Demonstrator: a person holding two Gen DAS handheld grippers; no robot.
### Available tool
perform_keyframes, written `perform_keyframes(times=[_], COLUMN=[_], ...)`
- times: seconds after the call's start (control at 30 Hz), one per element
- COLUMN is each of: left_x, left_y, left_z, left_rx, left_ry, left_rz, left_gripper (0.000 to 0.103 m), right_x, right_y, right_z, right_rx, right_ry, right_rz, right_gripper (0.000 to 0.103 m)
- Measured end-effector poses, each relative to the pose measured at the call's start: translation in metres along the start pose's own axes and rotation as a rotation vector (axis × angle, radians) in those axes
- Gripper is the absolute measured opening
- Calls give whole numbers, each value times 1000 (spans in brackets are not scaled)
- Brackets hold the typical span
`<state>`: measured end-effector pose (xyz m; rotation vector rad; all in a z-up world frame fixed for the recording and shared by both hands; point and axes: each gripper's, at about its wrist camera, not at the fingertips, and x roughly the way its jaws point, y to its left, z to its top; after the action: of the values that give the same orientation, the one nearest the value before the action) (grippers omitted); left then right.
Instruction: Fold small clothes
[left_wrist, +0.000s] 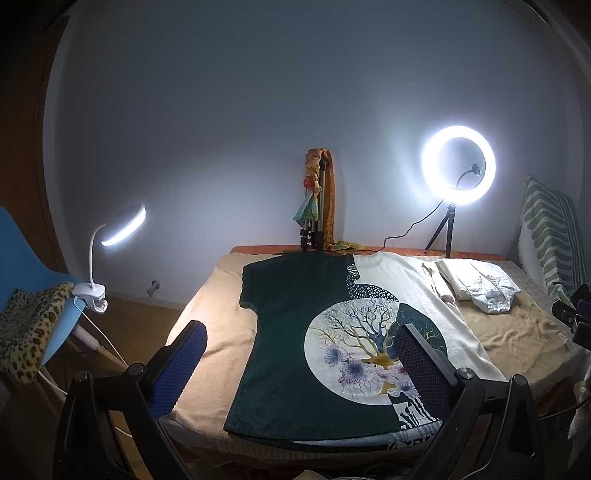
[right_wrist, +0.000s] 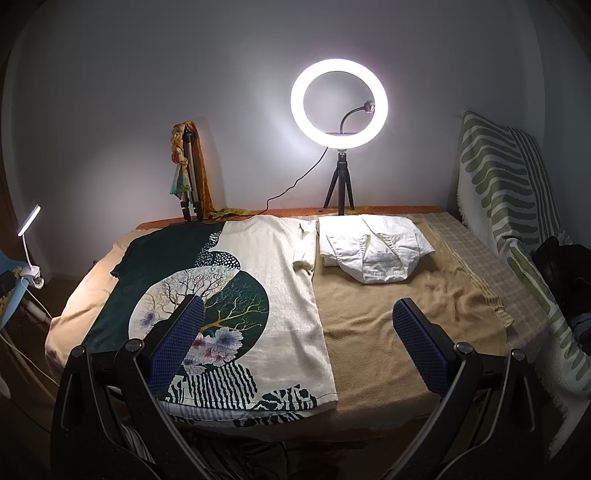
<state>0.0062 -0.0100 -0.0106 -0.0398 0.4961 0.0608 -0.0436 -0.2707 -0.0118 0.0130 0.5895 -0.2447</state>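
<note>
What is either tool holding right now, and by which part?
Nothing is held. The left tool and the right tool are both open above the bed, with the T-shirt lying flat and untouched, and the folded white garment beside it.

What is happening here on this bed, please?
A person holds two grippers above a bed covered with a beige blanket, about to fold clothes. The left gripper and the right gripper are both open and hold nothing. A green and cream T-shirt with a tree print lies spread flat, not yet folded. Beside it, near the lit ring light, sits a folded white garment.
</note>
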Motion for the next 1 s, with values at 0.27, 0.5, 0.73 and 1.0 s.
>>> perform_keyframes(times=[0.27,0.5,0.73,1.0], left_x=[3,3,3,2], left_y=[-5,-7,-8,-8], left_z=[0,-1,0,-2], left_rx=[7,11,12,11], left_ry=[2,-1,-1,-4], left_rz=[-6,-4,-4,-4], left_gripper=[103,103,103,103], right_x=[-1,-1,1,0], right_y=[-2,-8,-8,-5], right_z=[1,3,3,1], right_rx=[1,4,0,-5], right_ry=[0,1,-3,-2], right_rz=[0,2,2,0], right_gripper=[103,103,103,103])
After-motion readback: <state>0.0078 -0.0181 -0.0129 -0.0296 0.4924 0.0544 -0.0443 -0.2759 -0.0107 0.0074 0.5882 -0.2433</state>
